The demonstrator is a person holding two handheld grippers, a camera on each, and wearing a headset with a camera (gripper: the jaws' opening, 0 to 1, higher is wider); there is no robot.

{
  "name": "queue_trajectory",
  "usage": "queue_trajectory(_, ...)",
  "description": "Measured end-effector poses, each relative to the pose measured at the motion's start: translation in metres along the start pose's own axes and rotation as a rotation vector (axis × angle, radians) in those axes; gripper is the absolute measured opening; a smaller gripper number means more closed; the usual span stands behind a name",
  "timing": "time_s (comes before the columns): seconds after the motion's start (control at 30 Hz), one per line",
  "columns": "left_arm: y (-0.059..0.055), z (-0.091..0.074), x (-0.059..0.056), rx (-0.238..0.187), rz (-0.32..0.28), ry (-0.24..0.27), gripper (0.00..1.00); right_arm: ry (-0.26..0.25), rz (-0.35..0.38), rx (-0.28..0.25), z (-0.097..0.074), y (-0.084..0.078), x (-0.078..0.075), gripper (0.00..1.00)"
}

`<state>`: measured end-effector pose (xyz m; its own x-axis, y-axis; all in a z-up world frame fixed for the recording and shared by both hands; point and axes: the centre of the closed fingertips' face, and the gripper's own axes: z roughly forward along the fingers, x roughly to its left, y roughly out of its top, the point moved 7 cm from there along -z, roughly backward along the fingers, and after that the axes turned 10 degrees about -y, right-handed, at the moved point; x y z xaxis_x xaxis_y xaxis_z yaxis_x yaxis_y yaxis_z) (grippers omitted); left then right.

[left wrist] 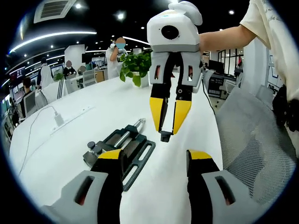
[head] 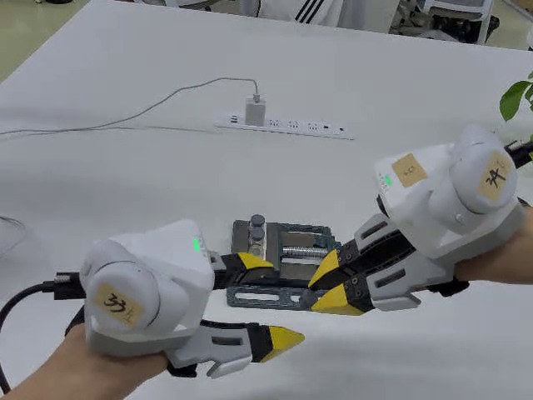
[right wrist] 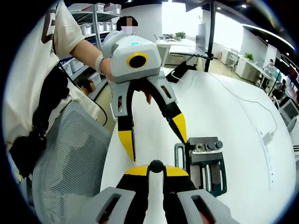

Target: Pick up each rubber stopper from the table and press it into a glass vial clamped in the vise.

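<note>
**Left tongs spread, right tongs pinching a stopper over the vise**

The left tongs [head: 288, 302] are spread wide, nothing between their yellow tips. In the head view the upper tip lies just at the near-left corner of the vise [head: 287, 260], and the lower tip hangs over bare white surface [head: 125, 175] nearer the person.

The vise sits on the surface between the two tools. A glass vial [head: 257, 232] with a dark top stands upright in its left end. In the right gripper view, more small round tops show in the same jaws, too small to tell apart.

The right tongs [right wrist: 156, 170] are closed on a dark rubber stopper [right wrist: 156, 164], which is gripped at the very tips. They point leftward toward the left tongs, above the near side of the vise and clear of the vial.

Farther back on the surface lie a white power strip [head: 283, 127] with a charger [head: 255, 110] plugged in and a cable [head: 125, 119] trailing left. Green plant leaves [head: 516, 96] show at the right edge.
</note>
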<state>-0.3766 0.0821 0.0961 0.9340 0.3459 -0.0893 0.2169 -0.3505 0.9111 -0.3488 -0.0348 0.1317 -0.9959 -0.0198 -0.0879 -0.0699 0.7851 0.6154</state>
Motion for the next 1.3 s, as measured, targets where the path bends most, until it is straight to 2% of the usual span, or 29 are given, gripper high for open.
queue_trajectory(0.17,-0.01,-0.007,0.006,0.025,-0.037,0.059,0.74,0.002,-0.002,0.01,0.002,-0.002,0.0,0.05)
queue_trajectory(0.53,-0.028,-0.021,0.015,0.061,-0.105,0.137,0.99,0.012,-0.008,0.023,0.004,-0.002,0.001,0.05)
queue_trajectory(0.7,-0.036,-0.028,0.018,0.076,-0.132,0.16,0.99,0.013,-0.014,0.032,0.005,-0.003,0.0,0.05)
queue_trajectory(1.07,-0.049,-0.055,0.029,0.043,-0.194,0.261,0.99,0.018,-0.027,0.047,0.009,-0.003,-0.002,0.05)
queue_trajectory(1.3,-0.053,-0.066,0.028,0.042,-0.206,0.283,0.99,0.022,-0.036,0.063,0.012,-0.002,-0.007,0.05)
